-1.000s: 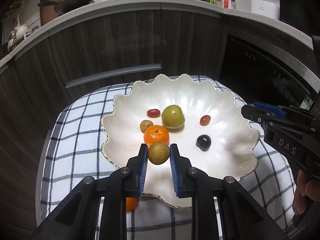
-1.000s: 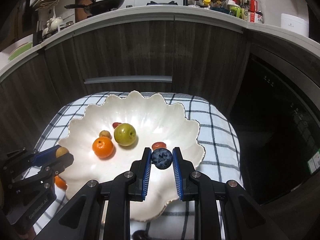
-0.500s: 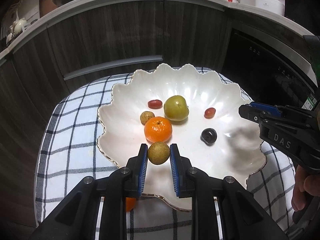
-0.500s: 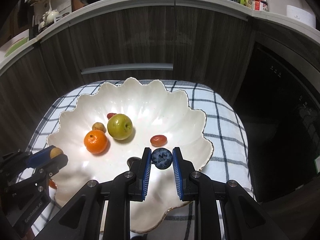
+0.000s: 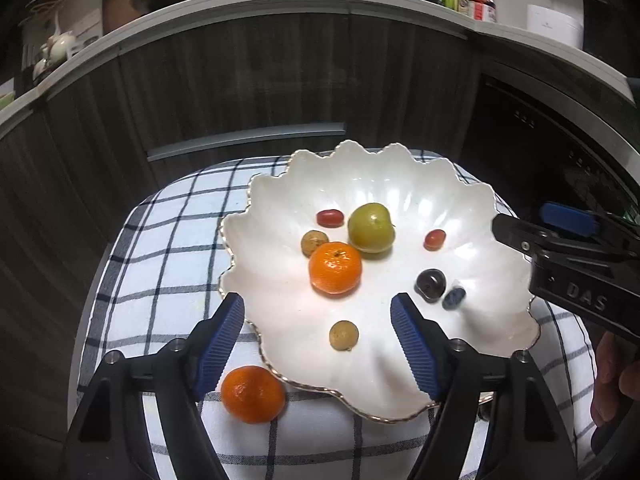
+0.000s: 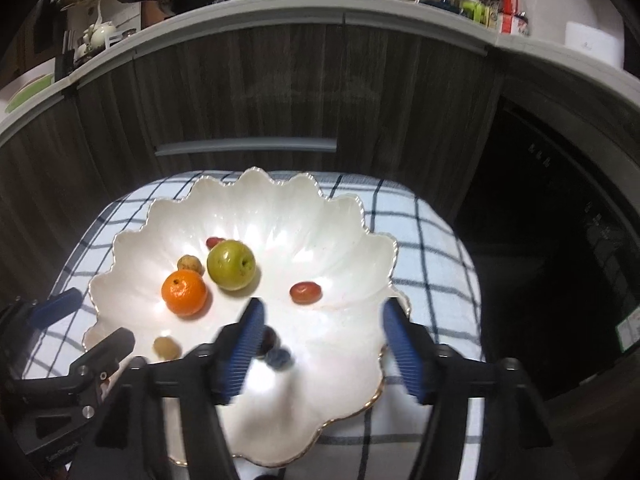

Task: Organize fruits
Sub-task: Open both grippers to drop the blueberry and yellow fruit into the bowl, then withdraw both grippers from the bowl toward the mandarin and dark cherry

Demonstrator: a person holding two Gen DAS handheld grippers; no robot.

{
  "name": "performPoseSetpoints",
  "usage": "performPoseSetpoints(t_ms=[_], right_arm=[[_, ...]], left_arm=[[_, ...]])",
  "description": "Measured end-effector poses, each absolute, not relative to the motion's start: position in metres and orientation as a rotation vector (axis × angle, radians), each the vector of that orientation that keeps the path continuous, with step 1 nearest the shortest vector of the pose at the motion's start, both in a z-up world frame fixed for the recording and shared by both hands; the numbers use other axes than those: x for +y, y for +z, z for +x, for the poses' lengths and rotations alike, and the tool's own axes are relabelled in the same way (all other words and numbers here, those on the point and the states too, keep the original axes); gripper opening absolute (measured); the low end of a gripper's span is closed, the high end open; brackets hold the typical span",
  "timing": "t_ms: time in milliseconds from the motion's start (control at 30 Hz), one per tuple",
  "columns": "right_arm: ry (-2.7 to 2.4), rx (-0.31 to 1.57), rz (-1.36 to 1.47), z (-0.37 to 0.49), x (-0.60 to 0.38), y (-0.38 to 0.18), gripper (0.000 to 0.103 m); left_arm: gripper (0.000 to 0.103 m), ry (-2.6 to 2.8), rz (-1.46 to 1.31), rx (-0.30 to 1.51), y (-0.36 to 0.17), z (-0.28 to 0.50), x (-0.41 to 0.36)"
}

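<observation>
- At frame centre, left gripper [image 5: 318, 330] spread wide over the scalloped bowl [image 5: 280, 200]; small tan fruit [image 5: 343, 335] lies loose.
- Right gripper [image 6: 322, 338] spread too; blueberry [image 6: 279, 358] free, "DAS" on its body.

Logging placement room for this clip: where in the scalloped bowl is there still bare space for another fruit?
Bare patches: the far side of the white scalloped bowl behind the green apple, and the right wall past the cherry tomato. Crowded: the left-centre cluster round the mandarin, and the dark grape beside the blueberry.
</observation>
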State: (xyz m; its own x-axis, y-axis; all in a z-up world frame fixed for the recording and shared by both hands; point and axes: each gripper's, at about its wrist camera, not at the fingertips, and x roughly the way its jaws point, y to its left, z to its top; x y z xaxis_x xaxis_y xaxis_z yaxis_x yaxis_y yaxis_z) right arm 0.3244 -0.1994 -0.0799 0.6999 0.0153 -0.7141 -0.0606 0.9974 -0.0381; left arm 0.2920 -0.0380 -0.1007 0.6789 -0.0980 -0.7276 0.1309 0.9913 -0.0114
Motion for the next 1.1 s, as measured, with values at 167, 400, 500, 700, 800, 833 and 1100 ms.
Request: performPoseSetpoints(t_ms=[167, 400, 500, 700, 800, 833, 1100], right_arm=[[0.028, 0.766, -0.087, 0.318, -0.196, -0.072, 0.074], [-0.005, 0.749, -0.042, 0.307, -0.198, -0.062, 0.074], [-0.019, 0.747, -0.015, 0.301, -0.200, -0.061, 0.074], [-0.050, 0.751, 0.007, 0.291, -0.202, -0.062, 0.074], [-0.060, 0.751, 0.018, 0.285, -0.202, -0.061, 0.074], [-0.064, 0.750, 0.021, 0.283, -0.202, -0.061, 0.074], [-0.113, 0.741, 0.012, 0.264, -0.200, -0.061, 0.074]], left_arm=[[0.086, -0.107, 0.031, 0.805, -0.098, 0.289, -0.033], [0.091, -0.079, 0.034, 0.782, -0.090, 0.280, -0.028], [0.091, -0.079, 0.030, 0.773, -0.087, 0.275, -0.026], [0.092, -0.072, 0.046, 0.761, -0.083, 0.266, -0.023], [0.092, -0.070, 0.049, 0.756, -0.081, 0.261, -0.021], [0.092, -0.069, 0.052, 0.753, -0.080, 0.259, -0.020], [0.094, -0.062, 0.068, 0.740, -0.078, 0.247, -0.017]])
